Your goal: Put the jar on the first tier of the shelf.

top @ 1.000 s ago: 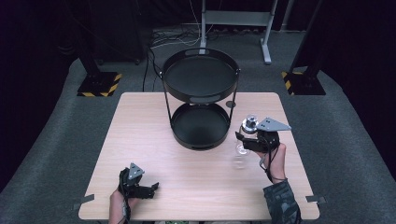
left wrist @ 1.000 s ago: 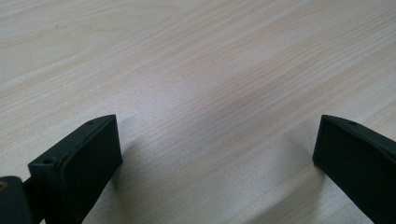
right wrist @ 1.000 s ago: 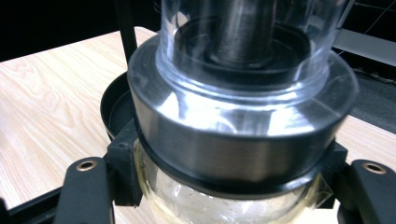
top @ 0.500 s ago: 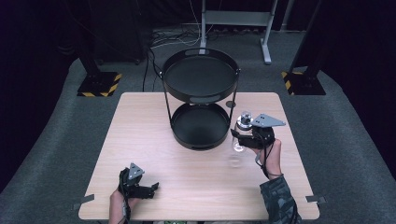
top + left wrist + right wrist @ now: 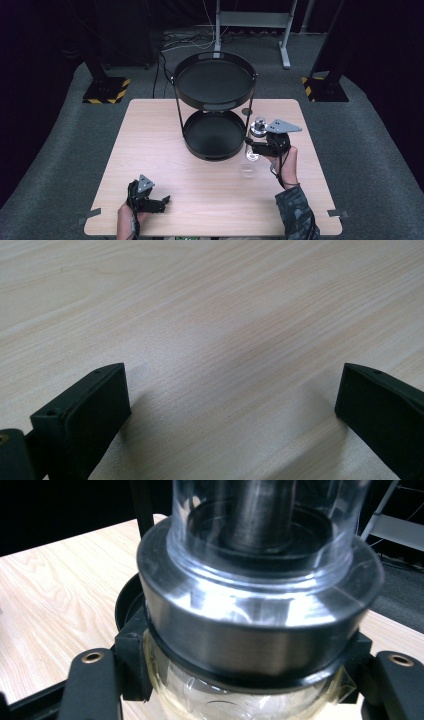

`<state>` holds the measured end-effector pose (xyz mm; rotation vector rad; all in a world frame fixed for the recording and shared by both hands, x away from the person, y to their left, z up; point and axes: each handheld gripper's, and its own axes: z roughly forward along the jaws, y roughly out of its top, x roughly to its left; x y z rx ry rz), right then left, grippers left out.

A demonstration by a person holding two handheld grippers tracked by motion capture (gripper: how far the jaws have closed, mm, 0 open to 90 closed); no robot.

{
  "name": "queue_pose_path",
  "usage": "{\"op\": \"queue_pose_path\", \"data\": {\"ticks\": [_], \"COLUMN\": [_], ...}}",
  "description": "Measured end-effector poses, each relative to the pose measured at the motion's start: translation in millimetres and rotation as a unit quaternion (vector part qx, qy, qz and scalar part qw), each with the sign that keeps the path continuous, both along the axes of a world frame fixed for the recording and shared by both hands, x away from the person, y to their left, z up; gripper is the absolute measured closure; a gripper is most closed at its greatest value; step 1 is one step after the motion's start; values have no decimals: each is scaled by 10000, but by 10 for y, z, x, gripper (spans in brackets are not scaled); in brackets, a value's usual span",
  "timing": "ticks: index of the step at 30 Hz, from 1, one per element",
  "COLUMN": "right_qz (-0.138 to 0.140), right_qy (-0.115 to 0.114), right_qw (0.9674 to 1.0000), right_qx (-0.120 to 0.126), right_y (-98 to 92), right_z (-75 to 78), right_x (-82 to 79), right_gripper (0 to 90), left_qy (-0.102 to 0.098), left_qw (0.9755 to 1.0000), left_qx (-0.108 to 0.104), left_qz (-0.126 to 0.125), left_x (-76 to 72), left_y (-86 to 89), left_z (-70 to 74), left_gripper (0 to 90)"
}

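A clear glass jar (image 5: 260, 545) with a wide silver metal collar (image 5: 260, 630) is clamped between the black jaws of my right gripper (image 5: 245, 685). In the high view my right gripper (image 5: 256, 145) holds this jar (image 5: 258, 127) upright just right of the stand's lower tray (image 5: 212, 135), with its glass base (image 5: 251, 156) above the table. The black two-tier tray stand (image 5: 215, 82) occupies the middle back of the table, and both trays are bare. My left gripper (image 5: 161, 202) rests near the front left edge. Its jaws are spread wide over bare wood (image 5: 232, 405).
The light wooden table (image 5: 150, 140) has free room on its left half and along the front. The stand's thin uprights (image 5: 250, 110) rise close to the held jar. Dark carpet, yellow-striped bases (image 5: 105, 90) and a metal frame (image 5: 250, 20) lie beyond the table.
My right gripper has shifted a little to the left and away with the jar, closer to the stand. The left gripper has kept still.
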<state>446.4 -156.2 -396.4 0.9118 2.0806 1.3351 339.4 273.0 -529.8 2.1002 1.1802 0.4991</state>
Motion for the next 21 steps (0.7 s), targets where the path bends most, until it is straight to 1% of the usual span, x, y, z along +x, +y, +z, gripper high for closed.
{"op": "queue_pose_path", "data": {"ticks": [17, 21], "right_qz": [73, 85], "right_qy": [23, 18], "right_qw": [10000, 10000], "right_qx": [-42, -16], "right_y": [115, 139], "right_z": [43, 50], "right_x": [102, 115], "right_gripper": [306, 306], "left_qy": [-13, -3], "left_qw": [10000, 10000], "left_qx": [11, 3], "left_qz": [2, 1], "left_x": [-3, -1], "left_y": [-3, -1], "left_z": [0, 0], "left_gripper": [9, 9]}}
